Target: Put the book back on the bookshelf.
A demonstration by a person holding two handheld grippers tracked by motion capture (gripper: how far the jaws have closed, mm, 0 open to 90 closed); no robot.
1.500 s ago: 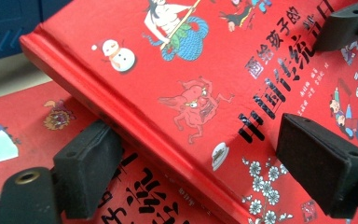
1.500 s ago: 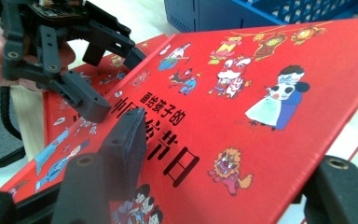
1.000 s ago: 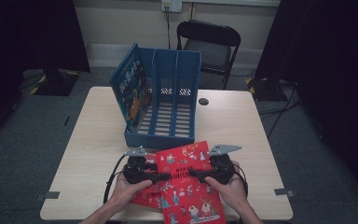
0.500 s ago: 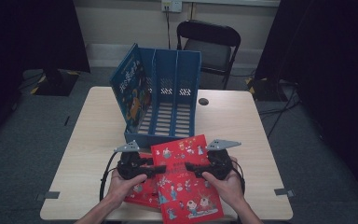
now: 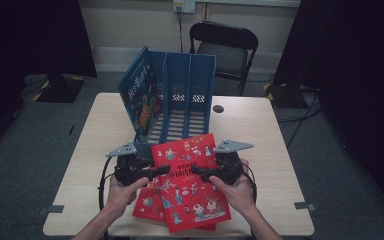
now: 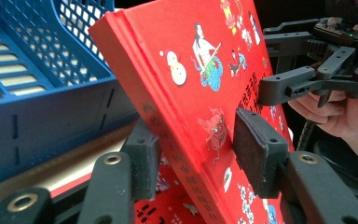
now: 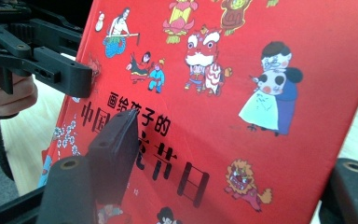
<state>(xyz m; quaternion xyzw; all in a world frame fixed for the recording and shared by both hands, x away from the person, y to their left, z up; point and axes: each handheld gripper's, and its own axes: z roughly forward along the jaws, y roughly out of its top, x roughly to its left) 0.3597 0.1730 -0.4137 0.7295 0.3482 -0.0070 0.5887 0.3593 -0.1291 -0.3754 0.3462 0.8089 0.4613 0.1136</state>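
Red cover art marks the top book (image 5: 192, 185), which sits in the lower middle of the high view, lifted at its far edge above a second red book (image 5: 147, 207) that lies flat on the table (image 5: 280, 145). Each side of the raised book is taken by one tool. At lower left of centre the left gripper (image 5: 162, 170) reaches in from the book's left edge; in the left gripper view its jaws straddle the spine side, one pad (image 6: 256, 149) flat on the front cover and the other pad (image 6: 142, 156) against the underside, so it grips the book (image 6: 191, 93). Those jaws have just been closing, with the book between them. At lower right of centre the right gripper (image 5: 197, 170) comes in from the opposite edge; in the right gripper view one pad (image 7: 114, 149) presses on the cover beside the black title characters, while the other jaw stays behind the book (image 7: 242, 93) at the lower right corner of the frame, so it too clamps the book. Behind the book, in the upper middle of the high view, stands a blue file rack (image 5: 185, 100) with upright dividers, and a blue book (image 5: 139, 97) leans in its left slot. A dark folding chair (image 5: 225, 50) stands past the table's far edge.
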